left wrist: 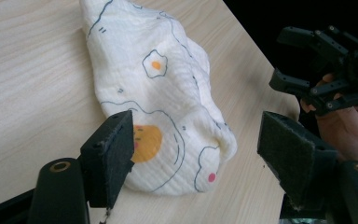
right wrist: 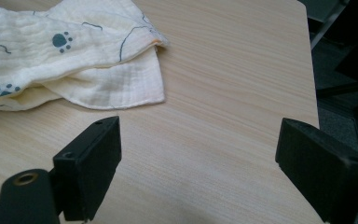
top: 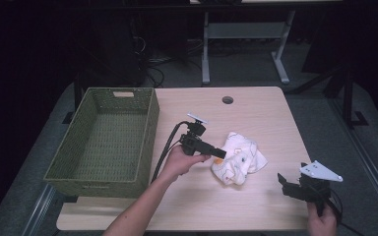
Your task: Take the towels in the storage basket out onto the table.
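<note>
A crumpled white cloth (top: 238, 158) printed with fried eggs and paw prints lies on the wooden table (top: 256, 113), right of its middle. My left gripper (top: 220, 153) sits at the cloth's left edge, held by a bare hand. In the left gripper view it (left wrist: 196, 149) is open, its jaws wide apart around the near end of the cloth (left wrist: 154, 88). My right gripper (top: 288, 186) hovers near the table's front right corner, apart from the cloth. In the right gripper view it (right wrist: 198, 161) is open over bare wood, the cloth (right wrist: 70, 56) lying ahead to the left.
A green woven basket (top: 103, 140) with nothing in it stands along the table's left side. A round cable hole (top: 227, 100) sits near the far edge. A grey metal table frame (top: 246, 39) stands on the dark floor beyond. The table's right edge (right wrist: 310, 70) is close to the right gripper.
</note>
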`<state>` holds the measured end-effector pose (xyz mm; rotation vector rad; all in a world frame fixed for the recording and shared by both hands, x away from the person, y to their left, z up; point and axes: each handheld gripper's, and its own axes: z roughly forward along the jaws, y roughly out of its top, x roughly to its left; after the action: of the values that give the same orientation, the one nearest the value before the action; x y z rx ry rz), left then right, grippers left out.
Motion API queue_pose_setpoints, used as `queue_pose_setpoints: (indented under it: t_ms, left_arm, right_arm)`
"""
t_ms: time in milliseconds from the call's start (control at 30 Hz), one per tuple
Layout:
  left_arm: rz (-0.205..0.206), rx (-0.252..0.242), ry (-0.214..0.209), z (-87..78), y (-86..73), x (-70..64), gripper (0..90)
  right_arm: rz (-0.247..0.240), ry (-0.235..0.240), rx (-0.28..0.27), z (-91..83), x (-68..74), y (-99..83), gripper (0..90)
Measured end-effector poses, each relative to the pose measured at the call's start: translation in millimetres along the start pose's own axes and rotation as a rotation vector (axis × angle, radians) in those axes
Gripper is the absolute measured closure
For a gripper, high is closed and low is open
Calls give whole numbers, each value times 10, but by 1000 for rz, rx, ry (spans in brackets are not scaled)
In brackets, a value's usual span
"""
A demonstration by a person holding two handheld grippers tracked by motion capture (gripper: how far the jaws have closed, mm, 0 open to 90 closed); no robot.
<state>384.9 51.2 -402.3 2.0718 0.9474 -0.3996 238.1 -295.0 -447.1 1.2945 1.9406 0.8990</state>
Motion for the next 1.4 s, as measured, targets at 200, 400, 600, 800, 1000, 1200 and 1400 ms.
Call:
queue_pose_setpoints:
  t_ms: [200,400,600,800,1000,1200,1400]
  left_arm:
    - [9,-23,-3,-92,-88,-37,258]
    - [28,-30,-8,-140,-167,-88,255]
    - [41,-38,-12,-200,-270,-120,255]
    - [48,-44,-22,-242,-397,-128,256]
    - [50,-43,-27,-261,-528,-121,255]
    - [51,-58,-37,-282,-629,-131,255]
    - [55,-62,-33,-289,-718,-133,256]
  right_arm:
    - [4,-6,0,1,-18,-3,139]
    - [4,-10,1,2,-16,-4,139]
    - [1,-10,2,2,-21,-7,139]
    - [3,-9,7,6,-21,-15,139]
    - [1,-11,12,11,-14,-19,139]
    - [0,-10,14,18,-9,-24,139]
    - [-4,-10,15,22,-9,-28,139]
